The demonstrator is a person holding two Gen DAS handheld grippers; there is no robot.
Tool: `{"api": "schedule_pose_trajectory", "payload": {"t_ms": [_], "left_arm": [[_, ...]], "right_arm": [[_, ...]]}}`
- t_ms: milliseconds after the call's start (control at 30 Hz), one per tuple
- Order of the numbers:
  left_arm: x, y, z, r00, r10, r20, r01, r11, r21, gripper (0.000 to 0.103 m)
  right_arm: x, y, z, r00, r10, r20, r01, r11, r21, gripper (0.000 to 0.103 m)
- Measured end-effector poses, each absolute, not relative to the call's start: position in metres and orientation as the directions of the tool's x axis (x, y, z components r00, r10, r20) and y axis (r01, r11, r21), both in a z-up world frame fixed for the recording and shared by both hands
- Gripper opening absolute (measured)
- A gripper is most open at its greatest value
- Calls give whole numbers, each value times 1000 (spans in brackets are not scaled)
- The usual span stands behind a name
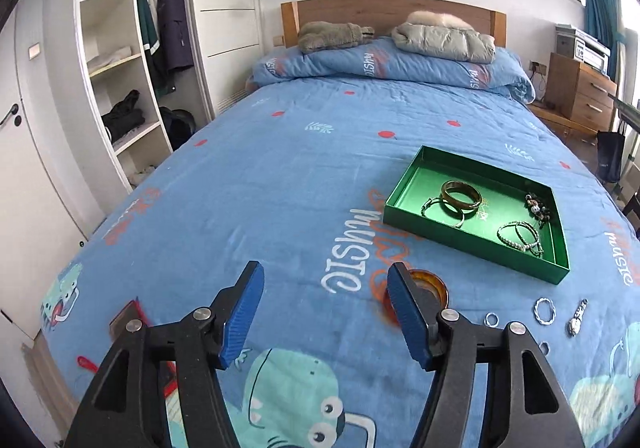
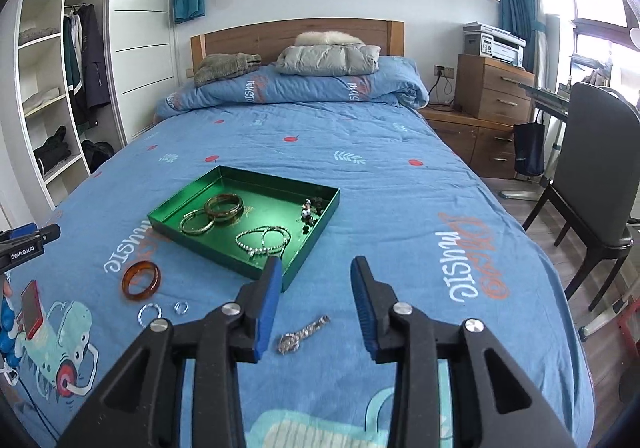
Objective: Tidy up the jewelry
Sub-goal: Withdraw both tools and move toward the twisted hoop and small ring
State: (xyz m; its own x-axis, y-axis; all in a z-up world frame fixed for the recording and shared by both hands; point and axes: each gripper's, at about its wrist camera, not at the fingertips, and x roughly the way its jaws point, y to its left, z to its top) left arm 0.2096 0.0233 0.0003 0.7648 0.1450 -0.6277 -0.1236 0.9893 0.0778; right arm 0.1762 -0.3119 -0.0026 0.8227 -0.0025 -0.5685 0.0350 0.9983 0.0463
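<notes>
Bracelets (image 2: 262, 238) inside green tray (image 2: 316, 248) on bed (image 2: 400, 184)

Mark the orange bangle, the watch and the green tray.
orange bangle (image 2: 141, 281), right wrist view, on its rim.
watch (image 2: 289, 342), right wrist view, on its face.
green tray (image 2: 310, 250), right wrist view, on its near wall.

A tray (image 2: 320, 226) sits mid-frame on the bed (image 2: 400, 188) in the right wrist view, holding bangles (image 2: 224, 205) at its left, beaded bracelets (image 2: 262, 240) at its lower middle and a charm bracelet (image 2: 310, 210) at its right. Below-left of the tray, on the bed, lie a loose bangle (image 2: 141, 281) and two rings (image 2: 149, 314). A watch (image 2: 302, 334) lies lower centre. A folded duvet (image 2: 292, 88) lies across the head of the bed, top of frame.
</notes>
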Motion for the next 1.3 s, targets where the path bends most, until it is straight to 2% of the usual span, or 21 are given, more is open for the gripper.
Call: {"api": "schedule_pose_trajectory", "payload": {"t_ms": [100,267,467,767,1133,1300], "left_arm": [[176,26,6,782,157,-603,-135,987,82,74],[128,26,13,804,145,-576,-126,989,73,79],[87,22,18,823,121,-555,-103,993,63,80],[64,24,16,835,103,-541,-92,995,47,80],[76,24,-1,818,58,-573,-49,998,32,79],[92,18,-22,796,-23,-605,14,1000,-19,79]], "right_arm": [[150,-303,1,827,4,-562,23,999,41,37],[111,-290,5,835,27,-550,5,998,58,39],[78,-276,4,834,46,-549,-11,998,68,41],[55,-262,4,835,55,-548,-25,998,63,41],[65,-264,-11,828,86,-554,-43,995,90,41],[82,-268,-35,805,108,-584,-57,993,105,41]]}}
